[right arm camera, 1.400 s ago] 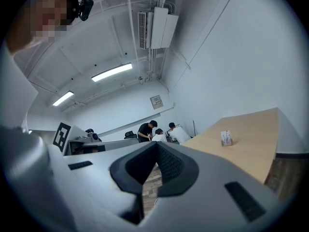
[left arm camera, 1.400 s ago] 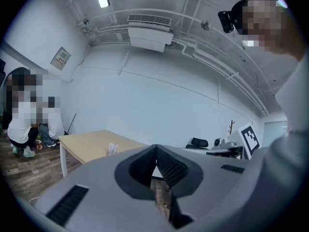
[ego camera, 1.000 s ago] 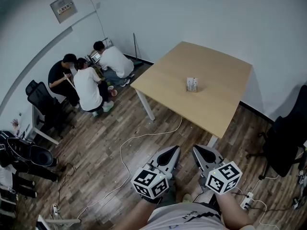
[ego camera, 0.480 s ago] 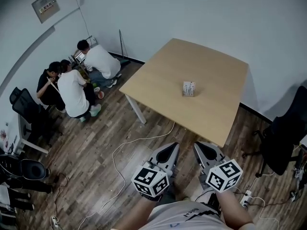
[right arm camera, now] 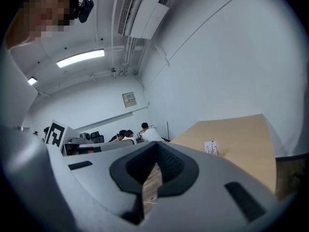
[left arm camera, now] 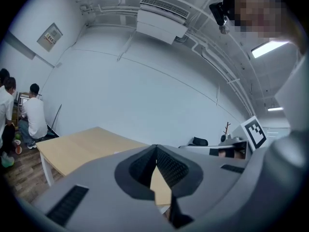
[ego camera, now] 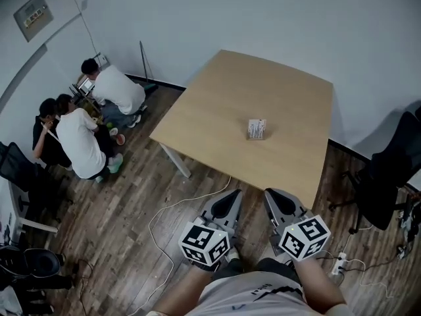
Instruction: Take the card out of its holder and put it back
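Note:
A small clear card holder with a white card [ego camera: 256, 129] stands upright near the middle of the light wooden table [ego camera: 217, 117]; the right gripper view shows the holder [right arm camera: 211, 147] small and far off. My left gripper [ego camera: 232, 199] and right gripper [ego camera: 275, 198] are held side by side low in the head view, over the floor short of the table's near edge. Both are shut with nothing between the jaws. In the left gripper view the left gripper [left arm camera: 156, 149] points at the table top [left arm camera: 82, 146].
Three people [ego camera: 85, 120] crouch on the wooden floor at the left by the wall. A white cable [ego camera: 172, 206] snakes across the floor in front of the table. A black office chair [ego camera: 381, 183] stands at the right, a power strip [ego camera: 339, 263] near it.
The head view has shifted: table and holder sit lower and further left in frame, and the people moved left. Both grippers keep their places and stay shut.

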{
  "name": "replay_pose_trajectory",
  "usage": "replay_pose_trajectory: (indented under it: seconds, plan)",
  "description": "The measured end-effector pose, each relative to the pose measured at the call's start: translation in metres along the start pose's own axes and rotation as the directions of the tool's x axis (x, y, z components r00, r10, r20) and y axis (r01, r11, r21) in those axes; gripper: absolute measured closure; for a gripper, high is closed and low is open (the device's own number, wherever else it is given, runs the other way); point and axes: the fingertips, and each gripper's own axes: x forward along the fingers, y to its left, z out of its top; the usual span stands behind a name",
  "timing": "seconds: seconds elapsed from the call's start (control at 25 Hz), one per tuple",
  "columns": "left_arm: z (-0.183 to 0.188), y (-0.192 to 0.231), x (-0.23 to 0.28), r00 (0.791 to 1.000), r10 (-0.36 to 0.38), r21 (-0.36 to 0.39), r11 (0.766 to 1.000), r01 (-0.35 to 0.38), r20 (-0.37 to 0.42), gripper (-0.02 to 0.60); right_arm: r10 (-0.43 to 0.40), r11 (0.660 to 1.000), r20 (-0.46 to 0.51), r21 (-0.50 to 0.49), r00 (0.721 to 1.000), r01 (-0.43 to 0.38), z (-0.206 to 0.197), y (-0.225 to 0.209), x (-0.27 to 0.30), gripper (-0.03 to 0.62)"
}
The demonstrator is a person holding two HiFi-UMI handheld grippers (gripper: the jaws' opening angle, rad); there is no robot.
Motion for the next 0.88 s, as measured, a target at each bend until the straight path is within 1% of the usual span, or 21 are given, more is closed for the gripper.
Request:
replay_pose_trajectory:
  seconds: [0.12,0.36,0.52,0.64,0.88]
  plan:
    - [0.002,0.014,0.011,1.000,-0.018,-0.007,1.000,0.018,-0.012,0.569,-0.034,0.999,-0.005,0.007,0.999,0.034,0.002,-0.009,0.014,0.582]
    - [-0.004,0.032,0.042,0.999,-0.037,-0.012,0.999,0.037,-0.032,0.569,-0.076,0.997,0.001,0.014,0.997,0.076,0.006,-0.037,0.037,0.582]
    - [-0.005,0.051,0.071,0.998,-0.035,-0.006,0.999,0.035,-0.048,0.569,-0.083,0.996,0.007,0.024,0.997,0.082,0.004,-0.066,0.064,0.582]
    - [-0.001,0.066,0.094,0.998,-0.027,-0.001,1.000,0.027,-0.052,0.569,-0.085,0.996,0.002,0.014,0.996,0.085,0.006,-0.087,0.088,0.582]
    - [0.003,0.102,0.153,0.997,-0.006,0.015,1.000,0.007,-0.075,0.569,-0.087,0.996,-0.012,0.007,0.996,0.087,0.016,-0.135,0.139,0.582]
